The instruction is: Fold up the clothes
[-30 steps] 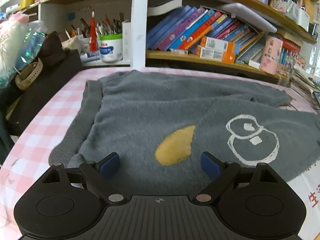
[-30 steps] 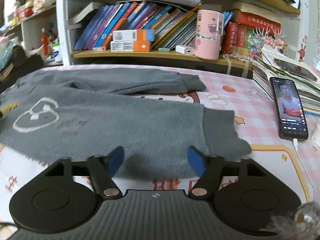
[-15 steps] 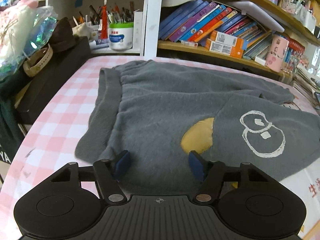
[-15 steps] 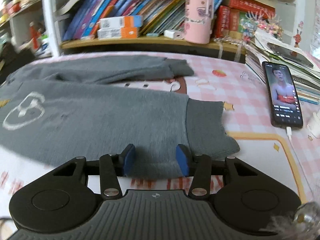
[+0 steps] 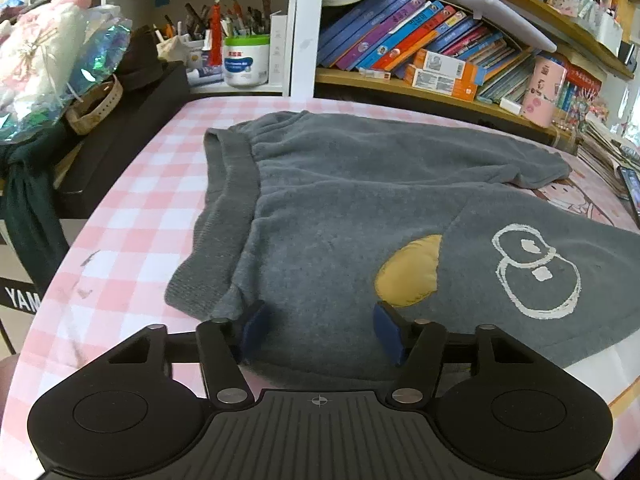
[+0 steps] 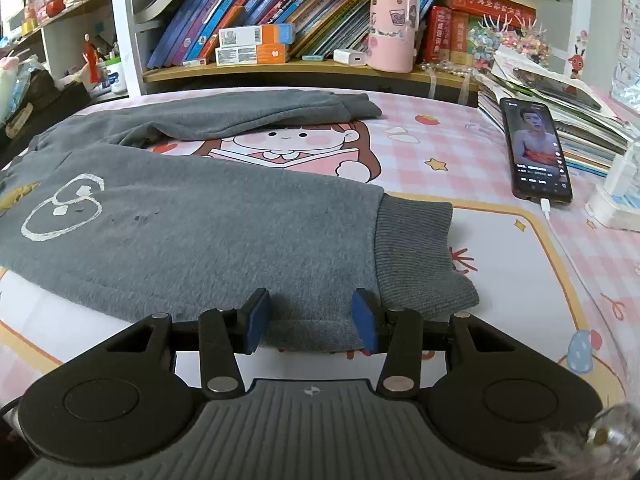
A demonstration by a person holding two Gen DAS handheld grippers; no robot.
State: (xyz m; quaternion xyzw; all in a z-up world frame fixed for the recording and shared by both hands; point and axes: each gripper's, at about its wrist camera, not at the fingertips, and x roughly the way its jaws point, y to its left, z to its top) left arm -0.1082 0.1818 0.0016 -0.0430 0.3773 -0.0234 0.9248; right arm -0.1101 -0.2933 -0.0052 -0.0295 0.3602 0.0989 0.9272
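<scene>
Grey fleece trousers [image 5: 340, 200] lie flat on the pink checked table [image 5: 132, 208], with a yellow patch and a white printed outline on the near leg. The ribbed waistband [image 5: 228, 200] is at the left. My left gripper [image 5: 320, 316] is open, its blue pads either side of the trousers' near edge just right of the waistband. In the right wrist view the trousers [image 6: 200, 232] end in a ribbed cuff [image 6: 416, 248]. My right gripper [image 6: 310, 308] is open and straddles the near hem just left of that cuff. The far leg [image 6: 240, 114] lies behind.
A phone [image 6: 536, 148] on a white cable lies at the right, beside a stack of papers [image 6: 560, 92]. A bookshelf [image 5: 420, 52] and a pink cup [image 6: 394, 28] line the back. A black box [image 5: 120, 128] with bags borders the table's left edge.
Both grippers have narrowed their fingers from wide open and settled at the trousers' near edge. The left view has shifted toward the waistband, the right toward the cuff.
</scene>
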